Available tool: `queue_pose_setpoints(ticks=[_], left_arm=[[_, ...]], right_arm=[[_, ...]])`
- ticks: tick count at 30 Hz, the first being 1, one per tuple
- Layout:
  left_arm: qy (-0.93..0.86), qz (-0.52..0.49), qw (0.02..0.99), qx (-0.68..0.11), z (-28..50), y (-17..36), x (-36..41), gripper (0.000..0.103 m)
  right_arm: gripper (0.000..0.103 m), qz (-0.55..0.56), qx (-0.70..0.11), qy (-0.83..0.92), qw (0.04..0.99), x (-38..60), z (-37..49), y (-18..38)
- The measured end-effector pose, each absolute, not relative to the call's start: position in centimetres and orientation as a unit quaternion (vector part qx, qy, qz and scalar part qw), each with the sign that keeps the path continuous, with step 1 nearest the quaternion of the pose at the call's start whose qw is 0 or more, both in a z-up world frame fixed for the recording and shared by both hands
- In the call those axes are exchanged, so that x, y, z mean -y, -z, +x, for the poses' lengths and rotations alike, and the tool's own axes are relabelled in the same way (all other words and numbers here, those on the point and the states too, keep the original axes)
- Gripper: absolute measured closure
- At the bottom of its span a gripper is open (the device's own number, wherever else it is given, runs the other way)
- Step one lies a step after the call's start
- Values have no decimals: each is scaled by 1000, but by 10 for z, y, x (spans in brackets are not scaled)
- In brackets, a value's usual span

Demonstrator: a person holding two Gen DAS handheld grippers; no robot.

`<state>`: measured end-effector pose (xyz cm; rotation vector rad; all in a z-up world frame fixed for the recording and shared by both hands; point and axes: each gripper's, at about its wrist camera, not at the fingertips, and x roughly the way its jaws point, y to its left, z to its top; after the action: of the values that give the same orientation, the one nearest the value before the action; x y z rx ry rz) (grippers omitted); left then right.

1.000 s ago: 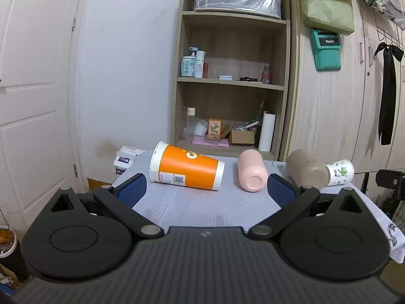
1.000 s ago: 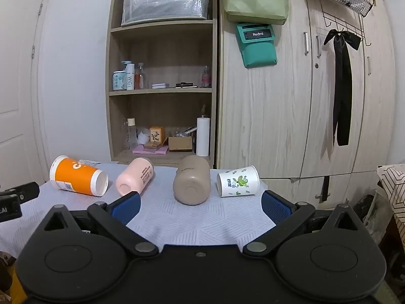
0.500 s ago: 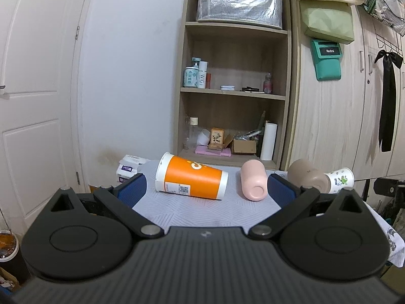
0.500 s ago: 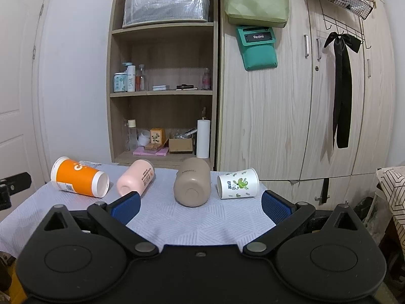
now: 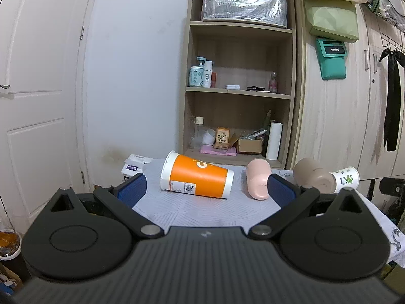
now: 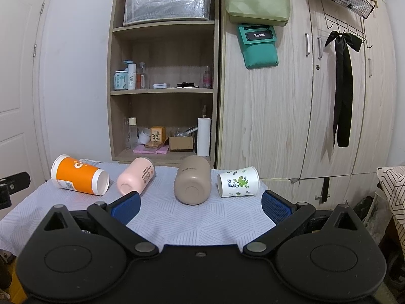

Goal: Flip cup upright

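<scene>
Orange paper cup (image 5: pixel 197 177), w/ white rim and QR label, lies on its side on the pale patterned tablecloth (image 5: pixel 192 210), straight ahead of the left gripper (image 5: pixel 206 188) and between the lines of its blue pads (image 5: pixel 133 190). Its wide mouth points to the gripper's left, base to its right. Jaws are spread wide, holding nothing.

Next along, just right of the orange cup: a pink tumbler (image 5: pixel 257 179) on its side, partly behind the left gripper's right pad.

Further right, seen from the right gripper (image 6: pixel 200 206): a beige MINISO tumbler (image 6: pixel 193 183) on its side, base toward the camera, dead ahead between its pads. Just right of it, nearly touching, a white paper cup w/ green leaf print (image 6: pixel 239 181), also tipped over. Right gripper's jaws are likewise spread apart, empty.

All four cups are down, none upright yet; both grippers sit short of the cups, approx. at the table's near edge.

Likely best approach: advance the left gripper over the orange cup, pinch across its mid-body gently (paper crushes easily), then rotate wrist so the base comes down. Keep clear of the pink tumbler, which could roll if nudged.
</scene>
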<state>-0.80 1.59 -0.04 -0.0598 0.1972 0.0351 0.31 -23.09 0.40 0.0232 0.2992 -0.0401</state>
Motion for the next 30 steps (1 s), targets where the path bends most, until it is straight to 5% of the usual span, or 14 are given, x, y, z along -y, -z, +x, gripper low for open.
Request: queue_pose_setpoints(ticks=[30], left_arm=[[-9, -17, 995, -97, -11, 1, -16, 0]], right_arm=[[0, -10, -137, 19, 990, 224, -1, -4]])
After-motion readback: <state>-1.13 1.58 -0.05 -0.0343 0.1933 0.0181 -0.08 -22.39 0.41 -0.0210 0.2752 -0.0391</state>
